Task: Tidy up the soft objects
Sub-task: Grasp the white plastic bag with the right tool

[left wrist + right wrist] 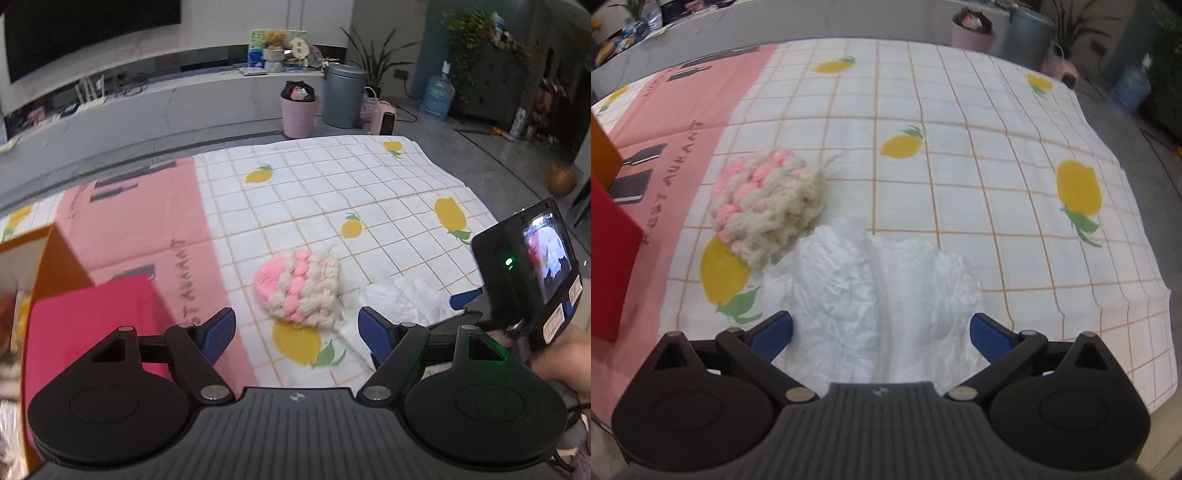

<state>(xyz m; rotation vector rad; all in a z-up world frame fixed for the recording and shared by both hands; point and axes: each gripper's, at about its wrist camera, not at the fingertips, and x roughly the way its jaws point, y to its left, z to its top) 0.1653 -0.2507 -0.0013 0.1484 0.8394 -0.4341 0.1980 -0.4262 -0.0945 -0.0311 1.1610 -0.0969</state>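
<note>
We are tilting the right gripper [881, 332] steeply down, released, straddling the white cloth [879, 291]; the left gripper [297, 330] is hovering released near the knitted hat [297, 288].

A lemon-print checked cloth [979, 155] is covering the surface, white with an orange grid, its far edge draping off toward the grey floor [491, 155]. A pink printed sheet [147, 229] with dark lettering is lying along its left side. A pink-and-cream chunky knitted piece [768, 206] is resting on the cloth, touching a crumpled white fabric [879, 295] just beside it. A red flat item [92, 325] is sitting over the pink sheet.
</note>
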